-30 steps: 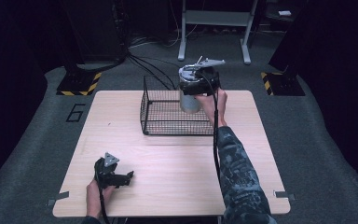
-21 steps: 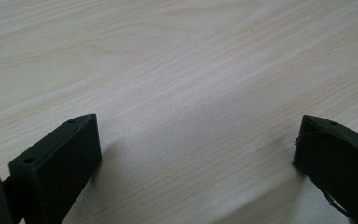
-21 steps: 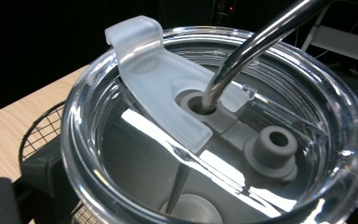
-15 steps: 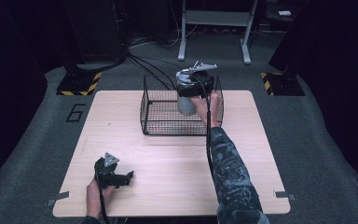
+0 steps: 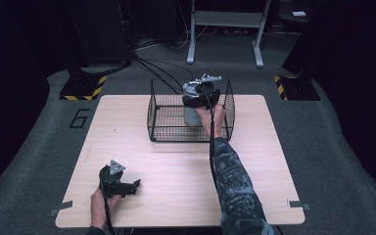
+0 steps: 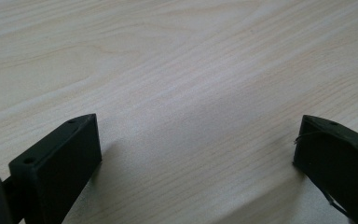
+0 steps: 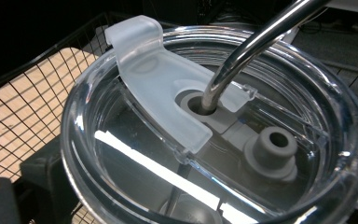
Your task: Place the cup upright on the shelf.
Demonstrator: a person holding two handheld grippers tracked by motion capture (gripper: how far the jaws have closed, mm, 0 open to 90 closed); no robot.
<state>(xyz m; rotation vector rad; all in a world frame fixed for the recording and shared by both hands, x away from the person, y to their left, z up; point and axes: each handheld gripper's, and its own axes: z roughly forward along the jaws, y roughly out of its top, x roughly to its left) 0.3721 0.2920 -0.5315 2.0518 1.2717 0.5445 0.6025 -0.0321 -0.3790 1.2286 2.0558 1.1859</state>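
Observation:
A grey tumbler with a clear lid and a bent metal straw hangs inside the black wire basket, at its far right side. My right gripper is shut on the tumbler near its top. One black finger presses against the cup's side; the other is hidden behind the lid. My left gripper rests at the table's front left, open, with only bare wood between its fingers.
The basket stands at the far middle of the light wooden table. Its wire wall runs close beside the tumbler. Cables and a metal stand lie on the dark floor beyond.
My right gripper has come down and slightly left with the tumbler, deeper into the basket. The left gripper has stayed put.

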